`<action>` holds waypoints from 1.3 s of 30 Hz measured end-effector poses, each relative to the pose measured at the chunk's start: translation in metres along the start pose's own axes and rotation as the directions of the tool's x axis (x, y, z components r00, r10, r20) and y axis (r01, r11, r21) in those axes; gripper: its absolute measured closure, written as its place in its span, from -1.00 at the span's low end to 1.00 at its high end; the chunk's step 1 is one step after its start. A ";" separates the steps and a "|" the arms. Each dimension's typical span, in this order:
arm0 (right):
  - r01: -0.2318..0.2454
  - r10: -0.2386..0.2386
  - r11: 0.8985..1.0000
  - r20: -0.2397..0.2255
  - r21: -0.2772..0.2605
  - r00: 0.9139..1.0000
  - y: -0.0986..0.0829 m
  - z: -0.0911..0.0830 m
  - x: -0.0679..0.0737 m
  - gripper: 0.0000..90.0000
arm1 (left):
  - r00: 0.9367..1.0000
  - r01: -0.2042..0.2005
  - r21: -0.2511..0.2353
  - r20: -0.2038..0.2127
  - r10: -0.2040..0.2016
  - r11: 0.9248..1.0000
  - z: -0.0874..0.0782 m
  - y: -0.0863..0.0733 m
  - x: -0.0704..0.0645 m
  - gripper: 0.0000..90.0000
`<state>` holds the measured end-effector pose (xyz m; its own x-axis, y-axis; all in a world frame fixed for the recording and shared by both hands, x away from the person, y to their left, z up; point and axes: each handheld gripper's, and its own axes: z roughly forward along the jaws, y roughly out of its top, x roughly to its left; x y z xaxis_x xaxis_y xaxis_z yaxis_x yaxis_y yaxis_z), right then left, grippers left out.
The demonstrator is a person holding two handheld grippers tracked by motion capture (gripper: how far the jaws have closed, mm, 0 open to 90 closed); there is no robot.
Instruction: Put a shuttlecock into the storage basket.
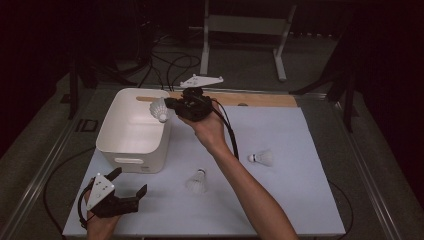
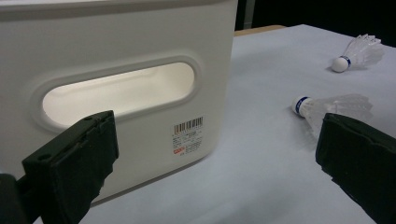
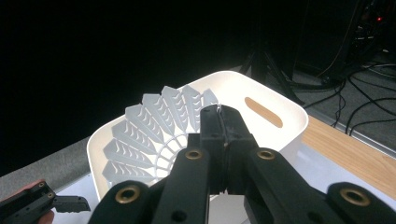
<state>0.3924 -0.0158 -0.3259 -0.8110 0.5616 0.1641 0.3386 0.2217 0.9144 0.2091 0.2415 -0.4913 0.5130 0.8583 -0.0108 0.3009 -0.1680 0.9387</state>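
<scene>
My right gripper (image 1: 170,106) is shut on a white shuttlecock (image 1: 159,110), holding it by the skirt over the right rim of the white bin (image 1: 131,142). In the right gripper view the shut jaws pinch the feathered skirt (image 3: 154,133) above the bin (image 3: 280,109). My left gripper (image 1: 131,184) stands open near the table's front left, its jaws wide apart and nothing between them. It faces the bin's handle slot (image 2: 116,93). Two more shuttlecocks lie on the pale blue mat: one near the middle (image 1: 196,182) (image 2: 327,108), one to the right (image 1: 261,158) (image 2: 357,51).
A wooden strip (image 1: 260,100) runs along the mat's far edge. Cables and a white metal stand (image 1: 245,30) occupy the dark floor behind the table. The bin wall carries a barcode label (image 2: 188,135).
</scene>
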 end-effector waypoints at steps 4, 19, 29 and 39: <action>0.003 -0.003 1.000 -0.002 0.006 1.000 0.000 0.003 0.001 0.99 | 1.000 -0.001 0.001 0.001 0.001 1.000 0.000 0.000 0.000 -1.00; 0.029 -0.028 0.999 -0.029 0.030 0.999 0.002 0.016 0.012 0.98 | 1.000 -0.002 0.000 0.003 0.002 1.000 0.000 0.000 0.000 -1.00; 0.043 -0.041 0.998 -0.050 0.043 0.998 0.001 0.024 0.020 0.97 | 1.000 -0.002 -0.001 0.000 0.002 1.000 0.000 0.000 0.000 -1.00; 0.049 -0.046 0.997 -0.063 0.053 0.997 -0.001 0.030 0.026 0.98 | 1.000 -0.002 0.000 0.000 0.002 1.000 0.000 0.000 0.000 -1.00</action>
<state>0.3847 0.0224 -0.3338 -0.8541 0.4994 0.1454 0.3232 0.2906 0.9006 0.2090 0.2420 -0.4912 0.5137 0.8579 -0.0086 0.2997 -0.1700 0.9388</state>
